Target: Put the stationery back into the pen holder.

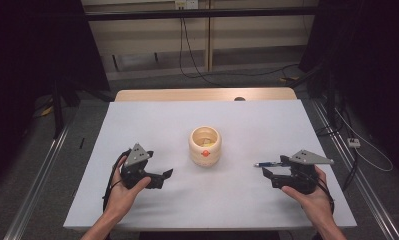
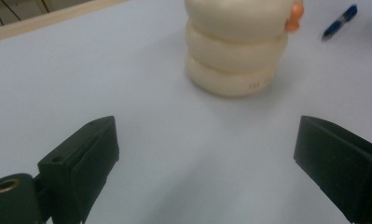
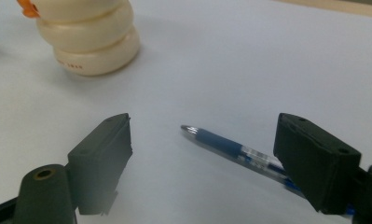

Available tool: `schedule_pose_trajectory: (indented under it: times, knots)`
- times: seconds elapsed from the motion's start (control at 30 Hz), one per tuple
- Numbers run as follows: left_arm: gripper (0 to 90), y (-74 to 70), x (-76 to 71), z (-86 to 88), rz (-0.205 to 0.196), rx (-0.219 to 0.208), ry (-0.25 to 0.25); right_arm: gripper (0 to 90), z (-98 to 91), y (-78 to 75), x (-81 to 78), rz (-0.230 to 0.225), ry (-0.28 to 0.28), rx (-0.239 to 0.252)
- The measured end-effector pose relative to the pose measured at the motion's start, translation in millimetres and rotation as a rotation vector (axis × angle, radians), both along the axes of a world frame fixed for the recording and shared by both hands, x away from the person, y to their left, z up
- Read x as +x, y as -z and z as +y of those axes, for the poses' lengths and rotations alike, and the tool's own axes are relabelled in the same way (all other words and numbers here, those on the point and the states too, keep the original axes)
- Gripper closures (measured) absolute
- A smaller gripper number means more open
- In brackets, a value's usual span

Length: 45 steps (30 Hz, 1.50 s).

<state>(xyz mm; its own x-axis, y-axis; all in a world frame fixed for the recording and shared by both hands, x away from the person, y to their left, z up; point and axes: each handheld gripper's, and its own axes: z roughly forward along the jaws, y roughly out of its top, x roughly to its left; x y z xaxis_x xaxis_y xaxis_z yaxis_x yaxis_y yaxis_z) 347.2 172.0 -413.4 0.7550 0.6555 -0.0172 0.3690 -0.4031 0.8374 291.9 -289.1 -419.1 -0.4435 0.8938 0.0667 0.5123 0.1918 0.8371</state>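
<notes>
White matte desk (image 1: 152,120), smooth, pale wooden edge strip along far side. Cream holder (image 1: 205,146) at centre: glossy, ribbed like three stacked rounded rings, open top, small orange knob (image 1: 205,153) on near face, something yellowish inside, too small to tell. Small reddish print low on bottom ring in both gripper views.

Left gripper (image 1: 157,179) held in left hand (image 1: 122,192) at near-left of desk, grey three-cornered plate on top, black cable trailing. Fingers (image 2: 88,163) wide apart, black, blocky, matte, nothing between them; bare desk ahead, holder beyond.

Right gripper (image 1: 269,176) held in right hand (image 1: 309,192) at near-right, same plate on top. Fingers (image 3: 104,154) spread open, gripping nothing. Blue pen (image 1: 267,163) flat on desk just beside this gripper: blue grip, clear barrel, metal tip toward holder; rear end hidden behind one finger in right gripper view, contact unclear.

Holder well apart from both grippers. Dark curtains at sides, cables on floor beyond desk.
</notes>
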Motion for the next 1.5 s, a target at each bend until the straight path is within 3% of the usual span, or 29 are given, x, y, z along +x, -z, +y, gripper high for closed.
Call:
schedule_pose_trajectory:
  times: [0.13, 0.2, 0.37, 0.67, 0.93, 1.1, 1.2, 1.3, 1.37, 1.43, 1.5]
  knots:
    - [7.2, 9.0, -15.3, 14.8, 0.027, -0.011, -0.025, 18.6, -6.5, -2.2, 4.3, 0.042, 0.009, -0.05]
    - [7.3, 11.9, -21.9, 19.4, 0.016, 0.0, -0.039, 24.4, -8.9, -2.2, 8.6, 0.056, 0.009, -0.061]
    - [7.4, 14.3, -31.2, 22.5, -0.004, -0.017, -0.034, 27.2, -13.5, -3.6, 23.1, 0.04, 0.034, -0.059]
    - [7.9, 17.3, -29.8, 24.5, -0.017, -0.074, -0.07, 44.2, -21.1, -2.9, 37.2, 0.064, 0.051, -0.04]
    - [7.9, 22.4, -24.1, 32.9, -0.014, -0.062, -0.099, 70.9, -35.4, -4.3, 42.9, 0.085, 0.054, -0.027]
    - [7.9, 22.9, -22.5, 35.1, -0.011, -0.06, -0.108, 80.2, -40.3, -0.5, 50.2, 0.134, 0.031, 0.005]
    - [7.9, 23.3, -21.6, 35.6, -0.014, -0.044, -0.102, 87.1, -41.4, -1.7, 52.9, 0.131, 0.066, -0.011]
    - [7.9, 23.2, -21.1, 36.2, -0.017, -0.047, -0.102, 89.6, -44.3, -3.7, 59.5, 0.157, 0.073, 0.034]
    - [7.9, 22.9, -21.6, 36.2, -0.03, -0.044, -0.103, 89.6, -47.7, -4.5, 66.5, 0.223, 0.069, 0.026]
    - [7.9, 22.5, -22.5, 36.1, -0.031, -0.038, -0.102, 89.9, -53.8, -1.9, 71.9, 0.256, 0.084, 0.069]
    - [7.9, 22.6, -22.9, 36.3, -0.03, -0.032, -0.099, 90.0, -56.2, 1.8, 75.1, 0.287, 0.113, 0.049]
